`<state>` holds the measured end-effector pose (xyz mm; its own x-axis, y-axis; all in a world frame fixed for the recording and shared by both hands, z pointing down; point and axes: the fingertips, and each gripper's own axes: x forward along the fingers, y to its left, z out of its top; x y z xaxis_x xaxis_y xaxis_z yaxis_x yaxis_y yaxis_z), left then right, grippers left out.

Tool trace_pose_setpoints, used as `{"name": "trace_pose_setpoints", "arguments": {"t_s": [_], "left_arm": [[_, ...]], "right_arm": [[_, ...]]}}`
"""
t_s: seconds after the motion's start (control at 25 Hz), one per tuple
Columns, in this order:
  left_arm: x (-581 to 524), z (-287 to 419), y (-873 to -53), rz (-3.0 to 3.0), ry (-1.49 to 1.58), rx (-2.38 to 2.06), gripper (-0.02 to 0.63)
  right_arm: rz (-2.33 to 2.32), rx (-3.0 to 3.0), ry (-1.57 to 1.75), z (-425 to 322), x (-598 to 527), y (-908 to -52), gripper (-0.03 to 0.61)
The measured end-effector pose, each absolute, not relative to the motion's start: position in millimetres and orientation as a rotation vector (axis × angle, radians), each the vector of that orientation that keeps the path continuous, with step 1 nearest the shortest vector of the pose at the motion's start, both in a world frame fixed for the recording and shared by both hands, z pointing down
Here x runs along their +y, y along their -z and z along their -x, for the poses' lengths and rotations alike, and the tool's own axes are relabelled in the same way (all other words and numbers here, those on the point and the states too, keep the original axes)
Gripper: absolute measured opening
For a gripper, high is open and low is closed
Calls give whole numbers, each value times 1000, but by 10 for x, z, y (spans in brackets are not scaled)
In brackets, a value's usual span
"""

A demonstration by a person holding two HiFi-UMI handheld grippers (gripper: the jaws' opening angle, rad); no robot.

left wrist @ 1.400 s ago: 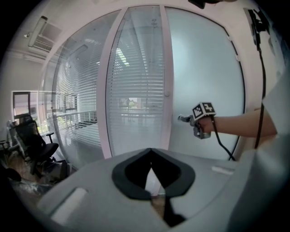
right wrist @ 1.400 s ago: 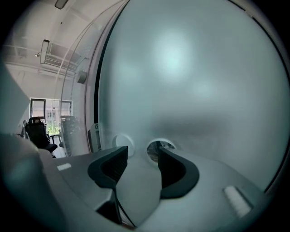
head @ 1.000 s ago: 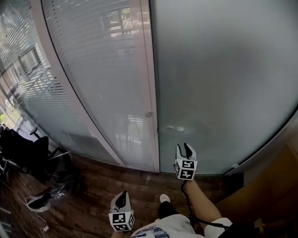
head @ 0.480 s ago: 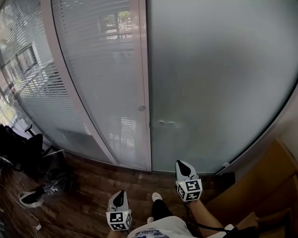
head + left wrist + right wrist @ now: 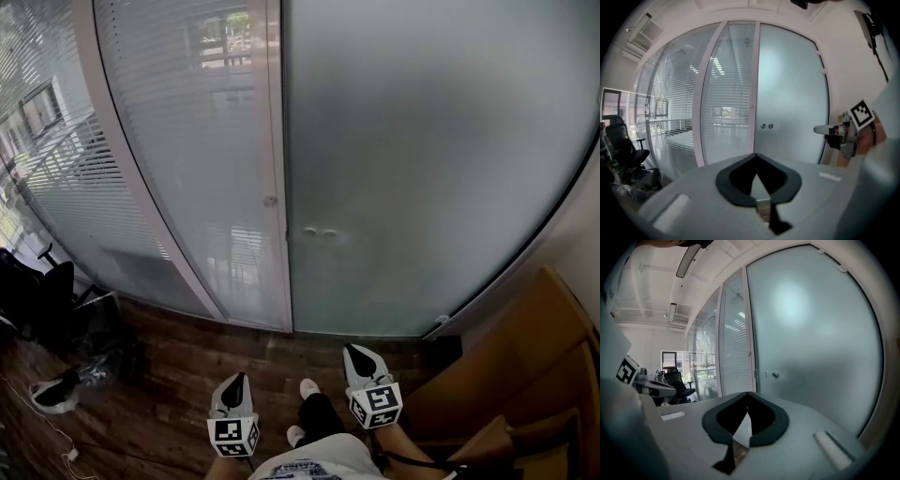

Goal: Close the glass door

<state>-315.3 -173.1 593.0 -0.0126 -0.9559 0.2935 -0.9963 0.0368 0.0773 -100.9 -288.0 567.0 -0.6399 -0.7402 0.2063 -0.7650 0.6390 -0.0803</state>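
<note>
The frosted glass door (image 5: 422,169) fills the far right, its left edge snug against the white frame (image 5: 275,159). Left of that runs the glass wall with blinds (image 5: 178,131). Dark wooden floor (image 5: 187,366) below, a black office chair (image 5: 42,291) at the far left. Near us, the left hand-held gripper (image 5: 236,381) has its jaws pressed together on nothing. Same for the right hand-held gripper (image 5: 355,352), tips meeting, well apart from the door. The small round door handle (image 5: 319,232) sits near the door's left edge.
</note>
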Motion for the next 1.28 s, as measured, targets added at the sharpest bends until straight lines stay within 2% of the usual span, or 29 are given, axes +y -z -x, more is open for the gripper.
{"name": "trace_pose_setpoints", "arguments": {"t_s": [0.68,1.28], "left_arm": [[-1668,2804,-5969,-2061,-244,-1967,2],[-1042,1987,-5671,-2184,-264,-1915,2]], "right_arm": [[-1298,-2662,-265,628,-2549,-5696,8],[-1366,-2690,-267,-44,-1657,-5478,8]]}}
